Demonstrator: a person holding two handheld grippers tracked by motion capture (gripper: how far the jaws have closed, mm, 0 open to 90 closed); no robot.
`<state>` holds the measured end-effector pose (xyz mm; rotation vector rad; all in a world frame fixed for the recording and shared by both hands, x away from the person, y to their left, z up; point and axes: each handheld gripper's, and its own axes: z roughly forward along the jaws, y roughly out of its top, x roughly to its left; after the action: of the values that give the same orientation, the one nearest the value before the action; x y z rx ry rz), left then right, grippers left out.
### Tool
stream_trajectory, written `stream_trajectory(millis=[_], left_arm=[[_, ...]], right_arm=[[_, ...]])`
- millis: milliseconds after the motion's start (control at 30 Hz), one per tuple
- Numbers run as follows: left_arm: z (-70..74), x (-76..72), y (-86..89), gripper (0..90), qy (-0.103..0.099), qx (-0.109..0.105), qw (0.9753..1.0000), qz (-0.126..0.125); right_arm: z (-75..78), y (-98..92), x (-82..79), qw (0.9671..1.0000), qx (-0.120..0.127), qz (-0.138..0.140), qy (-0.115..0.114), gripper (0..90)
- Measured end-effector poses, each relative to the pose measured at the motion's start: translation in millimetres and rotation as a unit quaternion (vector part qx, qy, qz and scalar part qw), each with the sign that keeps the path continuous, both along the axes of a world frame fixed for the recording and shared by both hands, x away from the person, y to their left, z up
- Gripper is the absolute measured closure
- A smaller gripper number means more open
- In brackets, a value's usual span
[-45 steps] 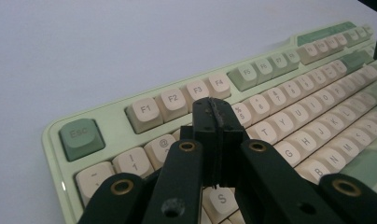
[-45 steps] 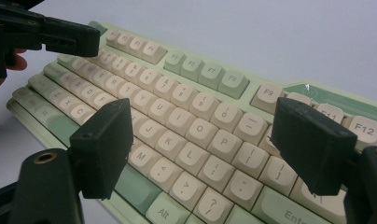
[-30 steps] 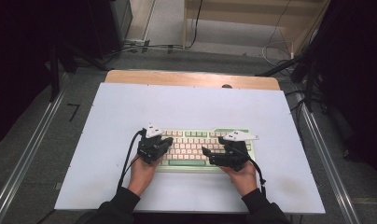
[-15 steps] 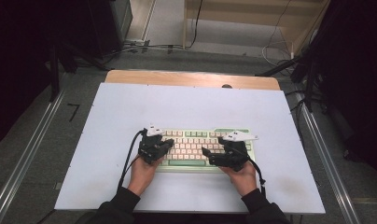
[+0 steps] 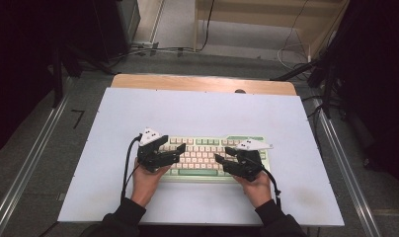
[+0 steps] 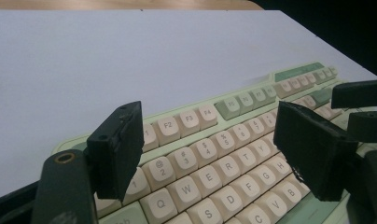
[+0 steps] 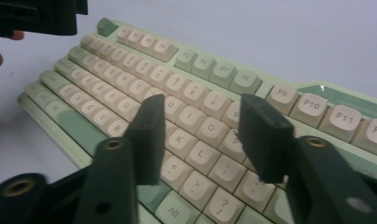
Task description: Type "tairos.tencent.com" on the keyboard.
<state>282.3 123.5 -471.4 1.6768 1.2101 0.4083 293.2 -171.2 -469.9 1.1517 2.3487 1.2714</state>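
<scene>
**Both hand-held grippers parked over the keyboard, nothing grabbed or pressed yet**

So here's where things stand. The keyboard (image 5: 210, 155), a cream-and-green mechanical one, sits flat on the white surface (image 5: 197, 113), toward the near edge and roughly centred in front of the person. The left hand-held gripper (image 5: 174, 153) is over the keyboard's left end and the right hand-held gripper (image 5: 222, 162) over its right end, both pointing inward toward the middle.

In the left gripper view the jaws stand wide apart, above the number and QWERTY rows, around the 2–5 keys. In the right gripper view it's the same deal: jaws spread, hovering near the K, L and O keys (image 7: 196, 137). Neither one is clamped on anything, and I can't tell for sure whether a jaw tip is touching a keycap.

My read: this is early days. The approach looks done, both tools are lined up over the keys, but the actual work, pressing keys or gripping the board's ends to move it, looks like it's all left to do.
</scene>
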Motion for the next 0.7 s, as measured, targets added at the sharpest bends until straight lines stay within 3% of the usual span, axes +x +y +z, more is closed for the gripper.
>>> stream_trajectory(millis=[133, 300, 700], left_arm=[[-1.2, -0.5, 4.1, 24.9, -0.001, 0.002, 0.9999, 0.012], [-1.3, -1.3, 4.1, 25.1, -0.002, 0.005, 0.9999, 0.013], [-1.9, -2.1, 2.4, 25.4, -0.002, 0.008, 0.9998, 0.015]], right_arm=[[-0.4, 2.5, -0.9, 0.9999, 0.002, 0.015, -0.002, 71.9], [-1.3, 9.4, -2.1, 0.9995, 0.004, 0.031, -0.008, 86.7], [-12.6, 36.9, -7.5, 0.9962, -0.029, 0.083, 0.000, 87.6]])
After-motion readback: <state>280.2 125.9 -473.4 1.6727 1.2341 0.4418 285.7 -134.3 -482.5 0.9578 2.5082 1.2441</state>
